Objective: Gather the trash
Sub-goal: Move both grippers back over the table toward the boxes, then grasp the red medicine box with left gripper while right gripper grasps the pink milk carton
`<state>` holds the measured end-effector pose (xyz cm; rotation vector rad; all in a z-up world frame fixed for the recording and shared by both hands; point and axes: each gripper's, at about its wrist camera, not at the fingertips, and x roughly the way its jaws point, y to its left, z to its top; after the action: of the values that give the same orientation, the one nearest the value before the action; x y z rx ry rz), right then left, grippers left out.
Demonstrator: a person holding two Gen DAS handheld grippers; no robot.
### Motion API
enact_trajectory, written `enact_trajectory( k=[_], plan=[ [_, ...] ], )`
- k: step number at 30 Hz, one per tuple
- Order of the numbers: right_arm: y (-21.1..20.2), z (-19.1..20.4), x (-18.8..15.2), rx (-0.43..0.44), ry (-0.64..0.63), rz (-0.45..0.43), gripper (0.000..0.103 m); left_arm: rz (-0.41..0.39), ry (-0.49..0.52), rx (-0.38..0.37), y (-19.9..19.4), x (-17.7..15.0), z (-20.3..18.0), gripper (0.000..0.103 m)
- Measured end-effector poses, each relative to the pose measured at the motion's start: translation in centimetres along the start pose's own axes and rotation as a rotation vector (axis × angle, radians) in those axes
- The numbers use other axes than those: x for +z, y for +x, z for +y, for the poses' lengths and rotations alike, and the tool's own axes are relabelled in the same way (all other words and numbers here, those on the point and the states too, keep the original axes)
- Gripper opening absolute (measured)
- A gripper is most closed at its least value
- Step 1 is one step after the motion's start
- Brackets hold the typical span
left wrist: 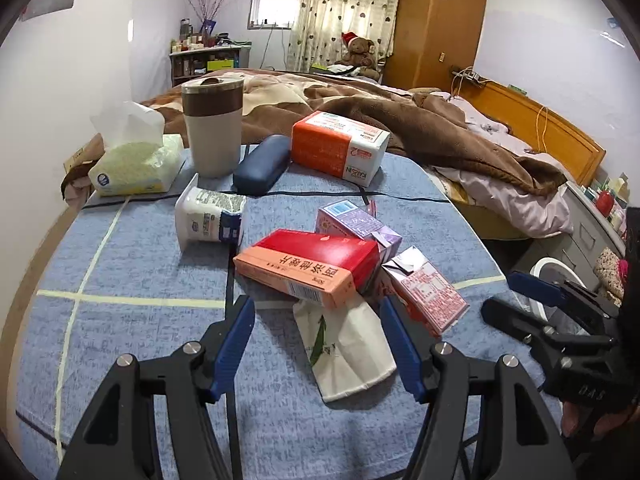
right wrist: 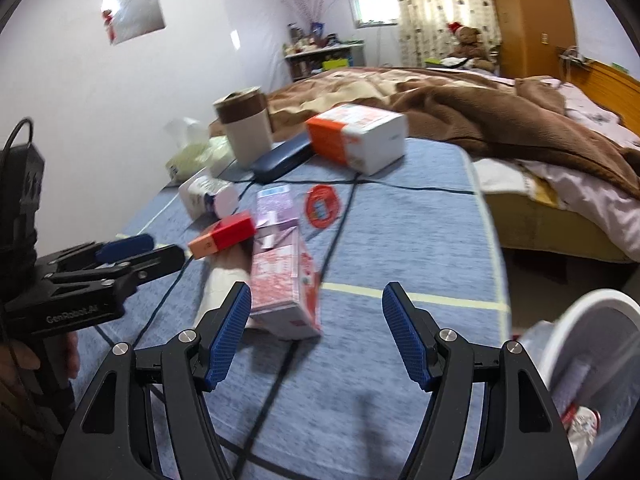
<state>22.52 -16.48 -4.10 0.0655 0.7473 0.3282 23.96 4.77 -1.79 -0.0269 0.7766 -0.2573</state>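
A blue cloth covers the table. On it lie a red and orange box, a purple carton, a pink carton, a white paper wrapper and a tipped yogurt cup. My left gripper stands open just before the box, over the wrapper, touching neither. My right gripper is open too; the pink carton lies by its left finger, apart from the pad. A red round lid lies farther back. A white bin stands off the table's right edge.
At the back of the table stand a tumbler, a tissue pack, a dark blue glasses case and an orange and white box. A bed with a brown blanket lies beyond.
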Motion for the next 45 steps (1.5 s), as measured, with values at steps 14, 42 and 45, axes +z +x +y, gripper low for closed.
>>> enact_trajectory(
  k=[14,42,45],
  plan=[
    [2.0,-0.1,0.3,-0.006,-0.014,0.068,0.070,0.057,0.003,0.083,2.7,0.9,3.2,0.067],
    [2.8,1.1,0.4,0.017,-0.060,0.065,0.057,0.110,-0.138,-0.021,5.8,4.3,2.8,0.069],
    [2.8,0.9,0.4,0.023,-0.056,0.061,0.047,0.151,-0.130,-0.007,7.1,4.5,2.2,0.069]
  ],
)
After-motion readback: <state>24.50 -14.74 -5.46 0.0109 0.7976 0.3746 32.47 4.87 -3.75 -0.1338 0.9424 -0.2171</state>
